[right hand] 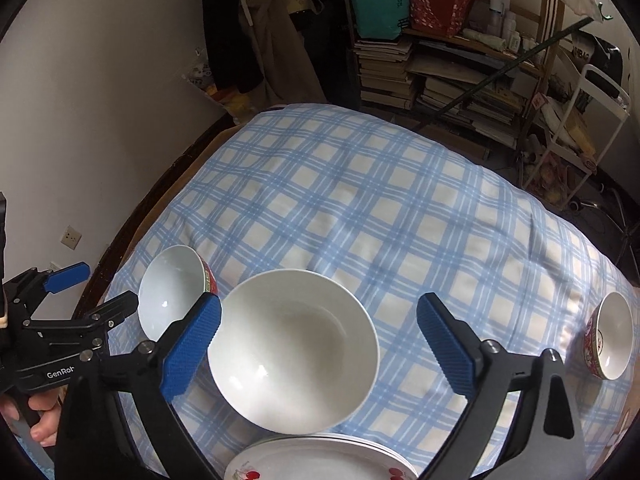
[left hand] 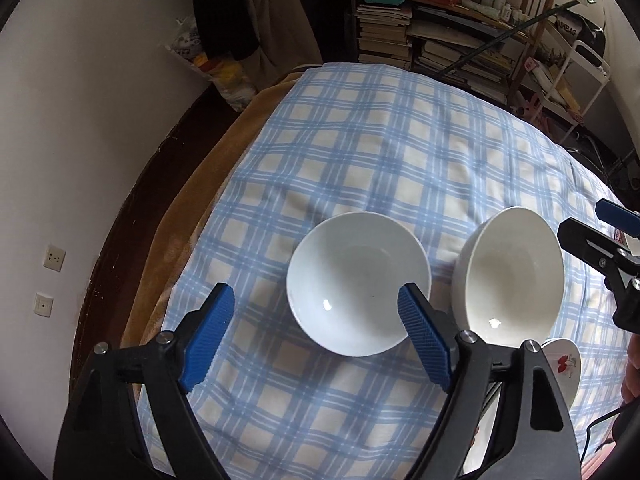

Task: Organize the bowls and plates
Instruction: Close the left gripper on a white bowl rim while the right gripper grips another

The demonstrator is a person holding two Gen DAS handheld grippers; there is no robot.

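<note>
We see a large plain white bowl [right hand: 294,354] at lower centre of the right wrist view, on the blue checked cloth [right hand: 360,208]. Our right gripper [right hand: 318,338] and left gripper [left hand: 316,322] are both released. Only the right view shows the cherry-printed plates [right hand: 320,460] stacked at the bottom edge and a red-patterned bowl [right hand: 610,340] at far right.

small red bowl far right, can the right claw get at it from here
Probably yes: the right claw is open and empty, and only bare checked cloth lies between it and the small red bowl.
</note>
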